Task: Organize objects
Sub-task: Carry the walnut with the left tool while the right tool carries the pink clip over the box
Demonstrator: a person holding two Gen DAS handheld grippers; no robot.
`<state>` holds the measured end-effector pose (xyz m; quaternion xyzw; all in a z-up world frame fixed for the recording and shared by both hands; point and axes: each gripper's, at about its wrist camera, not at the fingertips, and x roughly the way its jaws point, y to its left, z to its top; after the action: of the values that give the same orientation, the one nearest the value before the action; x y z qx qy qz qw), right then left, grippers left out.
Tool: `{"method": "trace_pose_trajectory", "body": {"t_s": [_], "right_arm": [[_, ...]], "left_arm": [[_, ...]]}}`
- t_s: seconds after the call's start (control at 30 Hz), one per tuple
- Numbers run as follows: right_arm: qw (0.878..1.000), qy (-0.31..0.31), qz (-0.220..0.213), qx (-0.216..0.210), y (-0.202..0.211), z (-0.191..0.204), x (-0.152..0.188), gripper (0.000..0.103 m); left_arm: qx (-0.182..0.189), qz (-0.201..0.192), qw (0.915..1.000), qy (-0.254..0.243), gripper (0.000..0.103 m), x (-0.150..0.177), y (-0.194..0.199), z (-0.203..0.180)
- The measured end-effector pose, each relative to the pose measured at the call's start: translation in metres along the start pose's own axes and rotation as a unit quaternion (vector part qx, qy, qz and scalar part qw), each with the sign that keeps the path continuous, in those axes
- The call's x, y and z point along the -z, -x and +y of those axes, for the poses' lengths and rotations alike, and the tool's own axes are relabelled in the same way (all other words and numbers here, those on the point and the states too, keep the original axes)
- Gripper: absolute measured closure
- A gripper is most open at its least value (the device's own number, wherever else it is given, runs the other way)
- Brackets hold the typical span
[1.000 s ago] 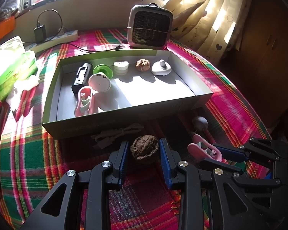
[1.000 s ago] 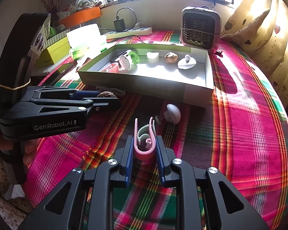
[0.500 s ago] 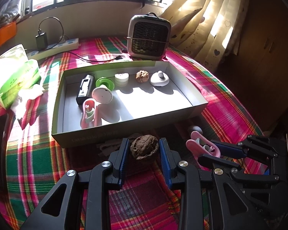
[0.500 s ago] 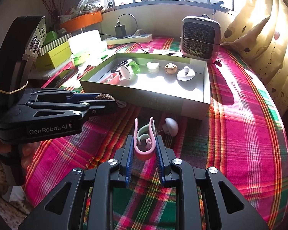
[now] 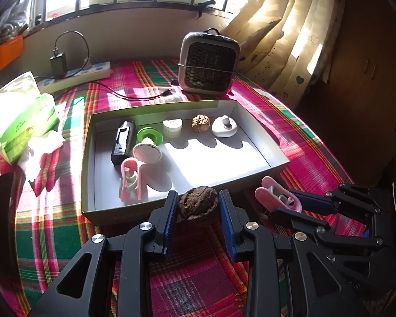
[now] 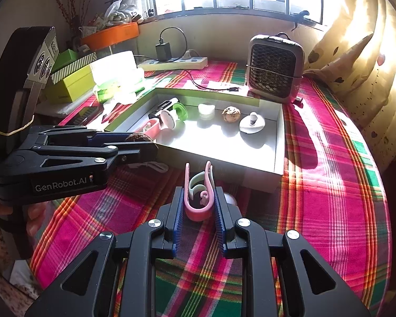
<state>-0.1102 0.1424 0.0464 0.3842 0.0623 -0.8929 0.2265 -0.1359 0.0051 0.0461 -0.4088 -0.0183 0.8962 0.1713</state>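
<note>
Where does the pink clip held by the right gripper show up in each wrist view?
Left wrist: the pink clip is low right, at the right gripper's tips.
Right wrist: pink clip low centre, between the fingers.
Shared landmark: the heater behind the box.

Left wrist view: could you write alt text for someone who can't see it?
The left gripper grips a walnut before an open box of small items on a plaid cloth; at right, the right gripper holds a pink clip.
</note>
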Motion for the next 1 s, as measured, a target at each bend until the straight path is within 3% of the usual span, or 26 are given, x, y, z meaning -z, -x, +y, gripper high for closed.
{"method": "trace_pose_trajectory", "body": {"t_s": [1.0], "right_arm": [[1.0,-0.015,0.018,0.013,-0.054,-0.029,-0.053,0.082]], "left_arm": [[-0.003,0.011,0.9998,0.015,0.074,-0.042,-0.045,0.018]]}}
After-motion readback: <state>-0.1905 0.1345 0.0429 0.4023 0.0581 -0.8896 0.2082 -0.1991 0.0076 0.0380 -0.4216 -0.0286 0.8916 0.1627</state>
